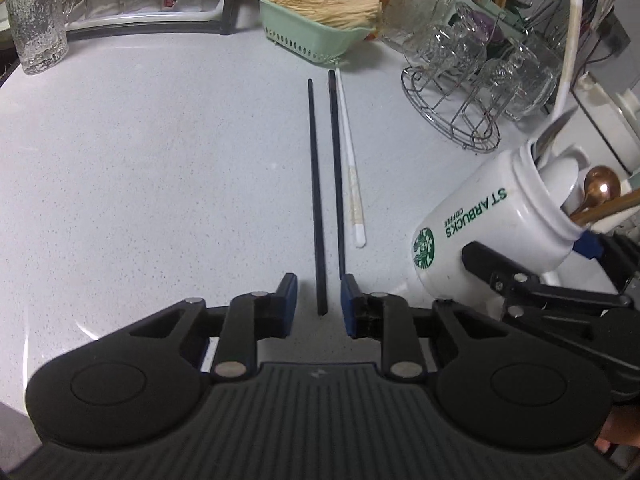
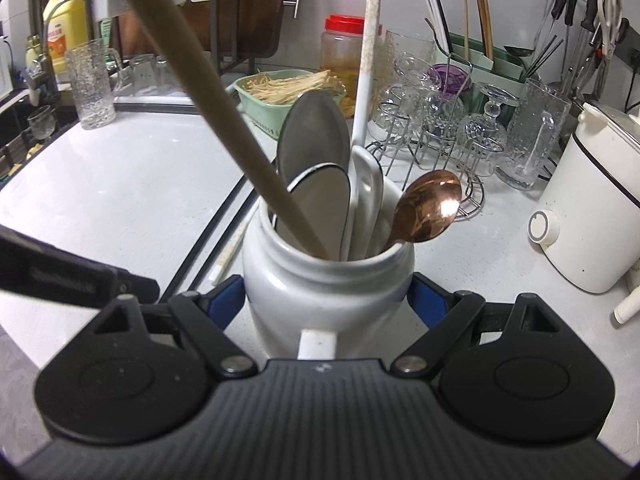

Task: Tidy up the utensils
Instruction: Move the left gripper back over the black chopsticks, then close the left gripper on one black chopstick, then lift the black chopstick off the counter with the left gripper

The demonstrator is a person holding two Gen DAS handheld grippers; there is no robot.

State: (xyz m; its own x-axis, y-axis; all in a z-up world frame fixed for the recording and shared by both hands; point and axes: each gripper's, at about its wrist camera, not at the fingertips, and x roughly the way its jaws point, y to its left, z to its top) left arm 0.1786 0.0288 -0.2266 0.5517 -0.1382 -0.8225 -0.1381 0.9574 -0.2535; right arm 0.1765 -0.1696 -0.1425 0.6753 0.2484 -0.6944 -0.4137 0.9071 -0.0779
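Two black chopsticks (image 1: 316,184) lie side by side on the white counter (image 1: 160,160), with a white chopstick (image 1: 352,176) just right of them. My left gripper (image 1: 318,300) is low over their near ends and open. One black stick's end lies in the gap, clear of both pads, and the other runs up to the right pad (image 1: 348,304). My right gripper (image 2: 328,298) is shut on a white Starbucks mug (image 2: 288,292). The tilted mug (image 1: 492,216) holds a wooden handle (image 2: 224,120), metal spoons (image 2: 316,140), a white spoon (image 2: 366,184), a copper spoon (image 2: 430,204) and a white chopstick (image 2: 370,40).
A green basket (image 1: 316,36) of pale strands stands behind the chopsticks. To the right is a wire rack (image 1: 452,116) of glasses. A glass mug (image 1: 34,20) is at the far left, a white kettle (image 2: 592,208) at the right, and a sink (image 2: 24,128) at the left edge.
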